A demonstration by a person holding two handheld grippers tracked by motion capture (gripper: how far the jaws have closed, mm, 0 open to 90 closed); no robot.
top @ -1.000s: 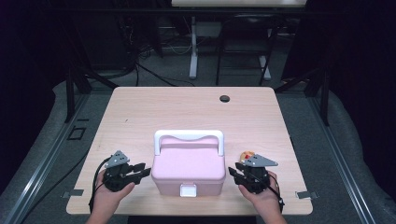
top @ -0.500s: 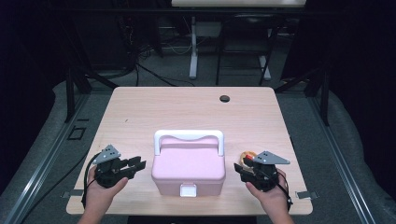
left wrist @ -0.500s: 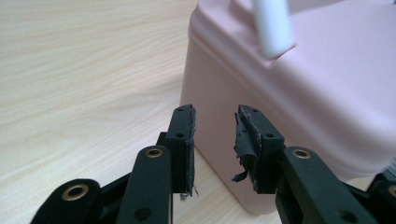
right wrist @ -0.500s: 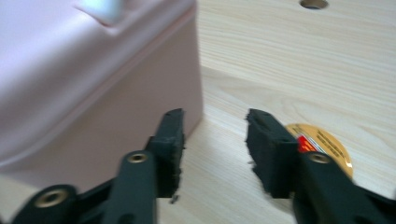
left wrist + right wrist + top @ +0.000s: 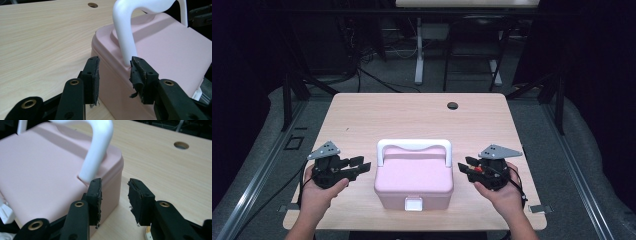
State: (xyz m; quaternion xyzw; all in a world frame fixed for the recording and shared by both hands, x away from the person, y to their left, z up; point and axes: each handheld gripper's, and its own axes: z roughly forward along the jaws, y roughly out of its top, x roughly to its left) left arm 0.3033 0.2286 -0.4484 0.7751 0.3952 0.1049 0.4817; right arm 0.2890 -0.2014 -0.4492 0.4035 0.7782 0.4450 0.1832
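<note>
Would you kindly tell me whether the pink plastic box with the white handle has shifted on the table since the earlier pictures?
No. The pink plastic box sits at the same spot relative to the wooden table's near edge and its round hole.

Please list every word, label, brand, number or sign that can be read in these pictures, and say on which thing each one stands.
None can be read. The pink box, its white handle and its white latch are plain; the table and both claws carry no print that shows.
</note>
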